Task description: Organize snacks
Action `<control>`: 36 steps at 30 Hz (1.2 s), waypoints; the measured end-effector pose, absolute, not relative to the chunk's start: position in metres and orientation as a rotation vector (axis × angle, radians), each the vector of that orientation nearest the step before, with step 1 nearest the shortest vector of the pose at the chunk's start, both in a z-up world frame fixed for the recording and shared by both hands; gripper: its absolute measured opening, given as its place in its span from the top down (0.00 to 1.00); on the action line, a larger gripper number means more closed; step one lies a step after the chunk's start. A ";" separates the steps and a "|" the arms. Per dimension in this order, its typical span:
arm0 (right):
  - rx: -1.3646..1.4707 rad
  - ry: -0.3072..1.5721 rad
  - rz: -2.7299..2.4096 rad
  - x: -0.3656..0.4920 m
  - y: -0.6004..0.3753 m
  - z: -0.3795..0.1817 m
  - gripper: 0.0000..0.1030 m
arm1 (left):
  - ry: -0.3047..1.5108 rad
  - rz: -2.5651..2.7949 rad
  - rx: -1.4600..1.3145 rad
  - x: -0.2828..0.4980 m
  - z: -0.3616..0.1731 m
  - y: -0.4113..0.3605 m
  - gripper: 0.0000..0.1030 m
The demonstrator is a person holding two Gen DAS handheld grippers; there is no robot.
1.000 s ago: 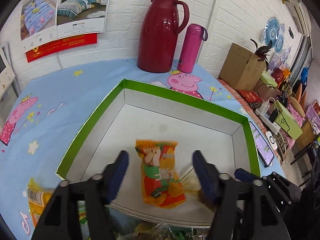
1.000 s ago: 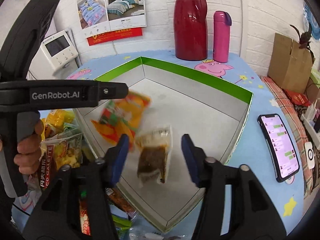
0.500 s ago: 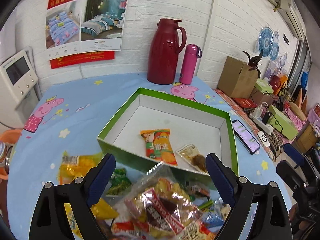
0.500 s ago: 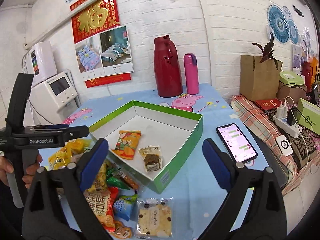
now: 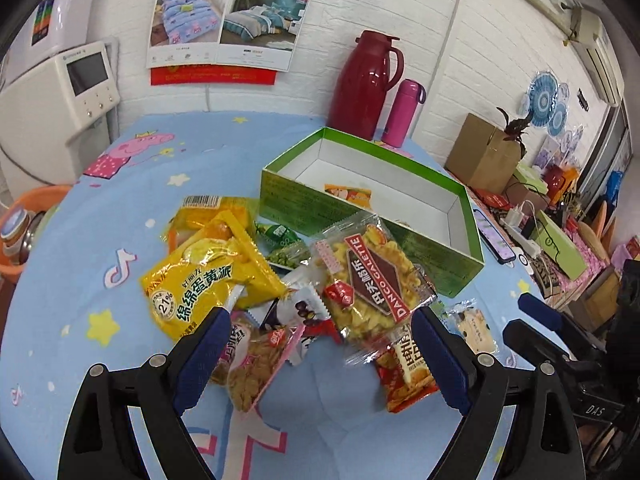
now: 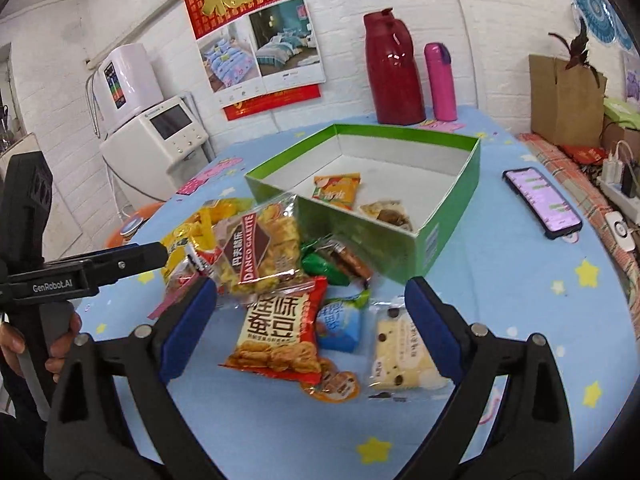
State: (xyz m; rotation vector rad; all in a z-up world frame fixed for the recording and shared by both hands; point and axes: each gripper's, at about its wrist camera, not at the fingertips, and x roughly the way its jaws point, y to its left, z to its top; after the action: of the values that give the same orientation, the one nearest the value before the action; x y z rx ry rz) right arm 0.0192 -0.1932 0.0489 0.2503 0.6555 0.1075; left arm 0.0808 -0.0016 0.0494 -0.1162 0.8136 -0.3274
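Two packets sit inside green box (image 6: 436, 236): orange packet (image 6: 337, 189) and brown packet (image 6: 388, 212). Remaining snack pile (image 5: 288, 288) lies on blue tablecloth (image 5: 100, 240), just beside the box's near wall. Left gripper (image 5: 316, 344) and right gripper (image 6: 310, 322) both spread wide, empty, over the pile.

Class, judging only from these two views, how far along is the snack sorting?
Done: an orange packet and a clear brown-filled packet lie in the green cardboard box. In hand: nothing; left hand-held gripper and right hand-held gripper are open. Left: the snack pile, including the red bean-snack bag.
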 end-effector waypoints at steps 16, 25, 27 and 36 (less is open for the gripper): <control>0.429 0.769 0.218 0.070 -0.213 0.026 0.37 | 0.989 -0.642 -0.228 0.141 0.023 -0.007 0.13; 0.424 0.831 0.327 0.103 -0.202 0.023 0.48 | 1.046 -0.672 -0.282 0.139 -0.007 -0.008 0.32; 0.414 0.847 0.331 0.108 -0.200 0.020 0.49 | 1.049 -0.681 -0.311 0.142 -0.007 -0.008 0.37; 0.463 0.895 0.357 0.114 -0.203 0.006 0.66 | 1.022 -0.673 -0.219 0.145 -0.004 -0.026 0.50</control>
State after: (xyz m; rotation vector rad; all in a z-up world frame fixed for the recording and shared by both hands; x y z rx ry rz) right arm 0.1139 -0.2025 0.0059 0.4627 0.8949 0.3567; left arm 0.1452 -0.0258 -0.0036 -0.2186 1.0216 -0.6725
